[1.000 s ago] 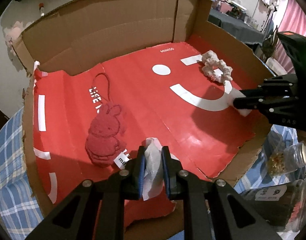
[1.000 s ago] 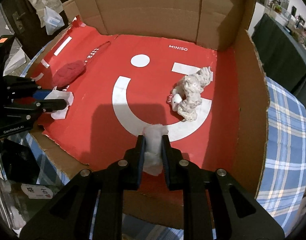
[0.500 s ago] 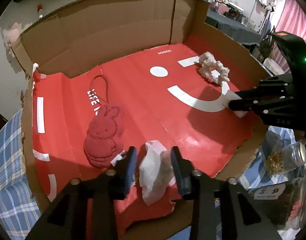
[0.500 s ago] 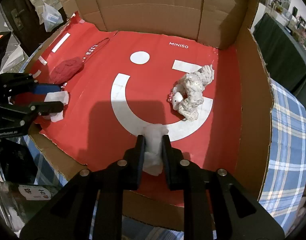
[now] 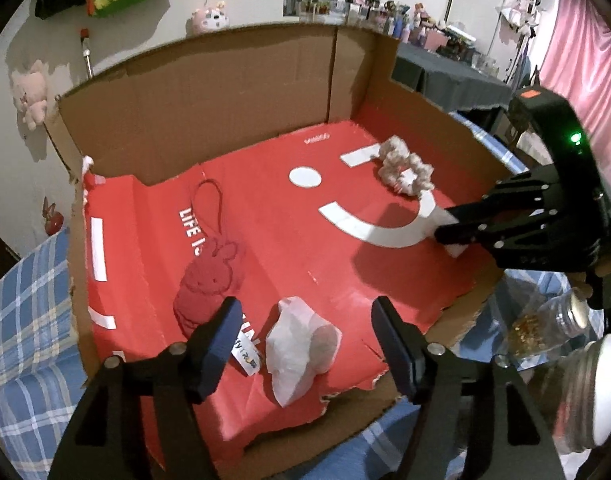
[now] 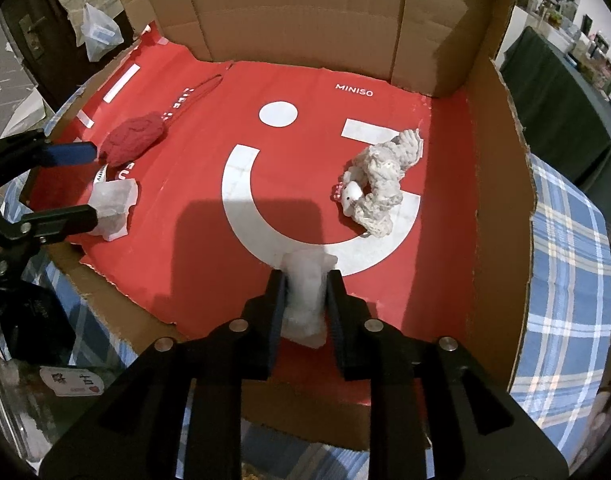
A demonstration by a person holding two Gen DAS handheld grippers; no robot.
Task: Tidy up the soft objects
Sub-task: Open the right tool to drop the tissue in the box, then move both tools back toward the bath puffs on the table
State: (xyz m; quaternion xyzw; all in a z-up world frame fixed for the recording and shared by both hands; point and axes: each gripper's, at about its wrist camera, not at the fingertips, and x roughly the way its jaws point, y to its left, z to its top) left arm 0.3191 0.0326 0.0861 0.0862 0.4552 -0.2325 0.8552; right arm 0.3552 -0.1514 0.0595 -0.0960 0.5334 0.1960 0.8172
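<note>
My left gripper [image 5: 307, 340] is open, its jaws wide on either side of a white crumpled soft wad [image 5: 299, 350] that lies on the red floor of the cardboard box [image 5: 225, 92]; the wad also shows in the right wrist view [image 6: 111, 208]. A red plush bunny [image 5: 207, 280] lies just left of it. My right gripper [image 6: 305, 300] is shut on a white fluffy wad [image 6: 305, 296] low over the box's near right edge. A cream scrunchie [image 6: 379, 184] lies at the right of the box floor.
The box has tall cardboard walls [image 6: 305, 24] at the back and right, and a torn low front edge [image 5: 345, 408]. Glass jars [image 5: 561, 320] stand outside the box by the right gripper. Blue plaid cloth [image 6: 565, 280] covers the table around it.
My left gripper has opened wide and let go of the white crumpled wad, which now lies on the box floor. The right gripper has stayed shut on its fluffy wad.
</note>
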